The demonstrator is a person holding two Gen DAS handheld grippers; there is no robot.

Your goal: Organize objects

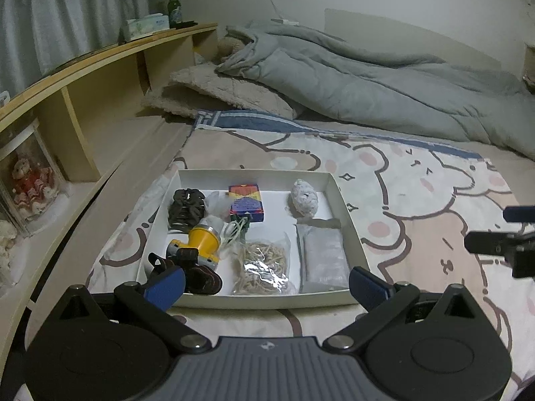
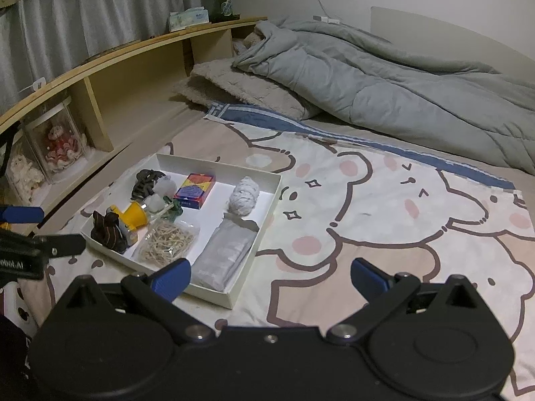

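Observation:
A shallow white box (image 1: 347, 210) (image 2: 267, 214) lies on the bear-print bedsheet. It holds a yellow headlamp (image 1: 200, 242) (image 2: 133, 215), a dark scrunchie (image 1: 185, 209) (image 2: 143, 183), a colourful card pack (image 1: 245, 202) (image 2: 195, 190), a bag of rubber bands (image 1: 262, 265) (image 2: 165, 242), a ball of white string (image 1: 302, 198) (image 2: 244, 197) and a grey pouch (image 1: 322, 259) (image 2: 222, 255). My left gripper (image 1: 267, 284) is open and empty just in front of the box's near edge. My right gripper (image 2: 271, 277) is open and empty, right of the box's near corner.
A grey duvet (image 1: 351, 77) (image 2: 384, 77) and a beige pillow (image 1: 220, 95) lie at the back. A wooden shelf (image 1: 100, 77) (image 2: 117, 73) runs along the left, with a bottle (image 1: 174, 8), tissue box (image 1: 147, 25) and boxed dolls (image 1: 28, 180).

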